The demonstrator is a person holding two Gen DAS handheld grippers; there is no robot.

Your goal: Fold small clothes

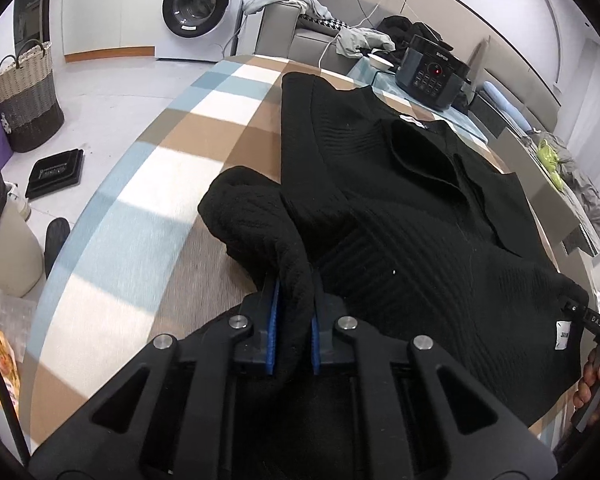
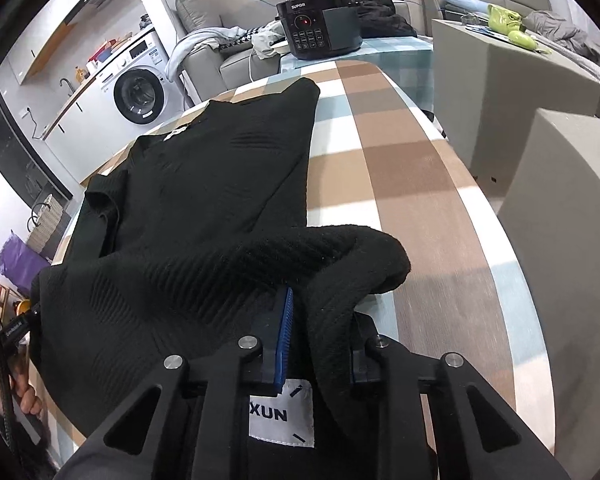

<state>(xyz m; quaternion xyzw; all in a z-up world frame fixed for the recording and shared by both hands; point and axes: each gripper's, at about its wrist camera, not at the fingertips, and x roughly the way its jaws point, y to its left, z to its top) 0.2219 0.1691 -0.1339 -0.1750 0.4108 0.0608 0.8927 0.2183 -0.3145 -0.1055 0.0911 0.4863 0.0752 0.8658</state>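
A black ribbed knit sweater (image 1: pixel 400 200) (image 2: pixel 188 184) lies spread on a table under a blue, brown and white checked cloth (image 1: pixel 172 168) (image 2: pixel 412 184). My left gripper (image 1: pixel 294 292) is shut on a bunched fold at the sweater's near left corner, the blue pads pressing the knit from both sides. My right gripper (image 2: pixel 320 312) is shut on the near right corner, where the fabric humps up over the jaws and a white label (image 2: pixel 282 414) hangs below. The right tool's tip and the hand holding it show at the sweater's corner (image 1: pixel 592 324).
A black electric cooker (image 1: pixel 432 76) (image 2: pixel 320 28) stands at the table's far end. A washing machine (image 1: pixel 200 4), a woven basket (image 1: pixel 28 92) and a bin (image 1: pixel 4 240) are on the floor to the left. Grey cabinets (image 2: pixel 520 80) stand close on the right.
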